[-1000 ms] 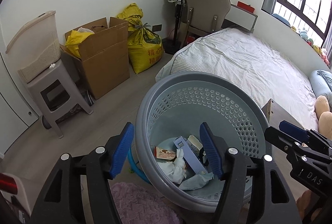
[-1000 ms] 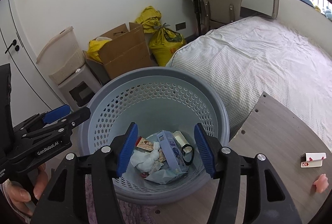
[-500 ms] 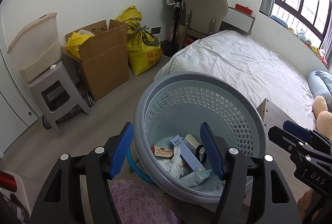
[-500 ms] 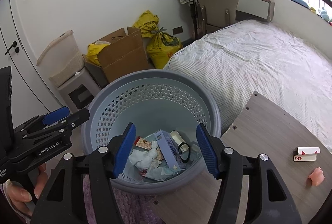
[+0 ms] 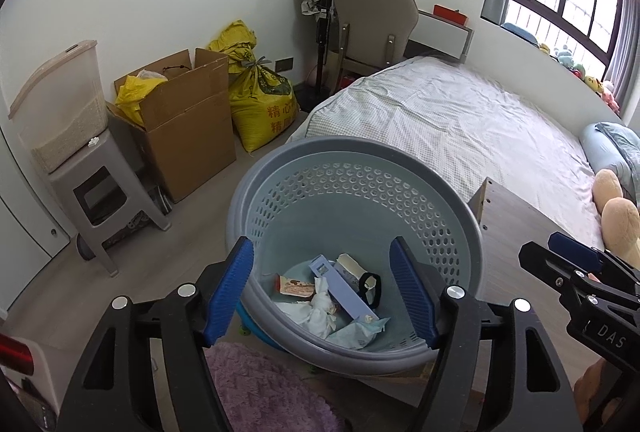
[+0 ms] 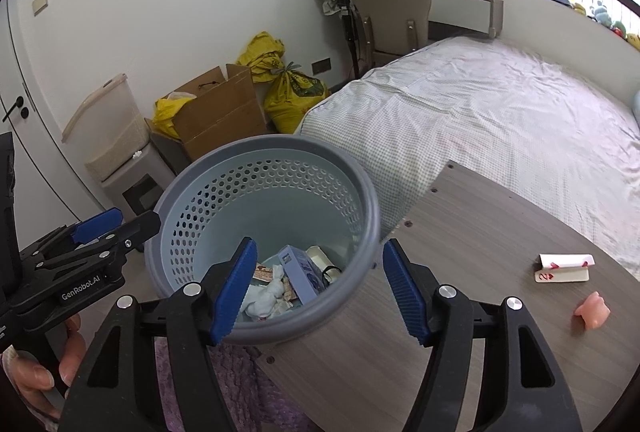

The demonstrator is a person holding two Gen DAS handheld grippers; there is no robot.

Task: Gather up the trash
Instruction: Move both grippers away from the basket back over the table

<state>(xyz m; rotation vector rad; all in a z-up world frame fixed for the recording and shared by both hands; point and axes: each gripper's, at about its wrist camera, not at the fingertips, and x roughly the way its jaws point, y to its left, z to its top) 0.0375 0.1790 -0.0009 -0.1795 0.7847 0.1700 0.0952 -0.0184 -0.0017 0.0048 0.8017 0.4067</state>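
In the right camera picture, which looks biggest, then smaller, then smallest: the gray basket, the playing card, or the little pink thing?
1. Gray basket, by far the biggest.
2. Playing card, folded on the table.
3. Pink thing, slightly smaller than the card. These two look close in size, so that order is less sure.

"DAS" on the right gripper point(image 5: 576, 272); "GenRobot.AI" on the left gripper point(image 6: 96, 232); "精心" on the yellow sack point(image 5: 264, 104).
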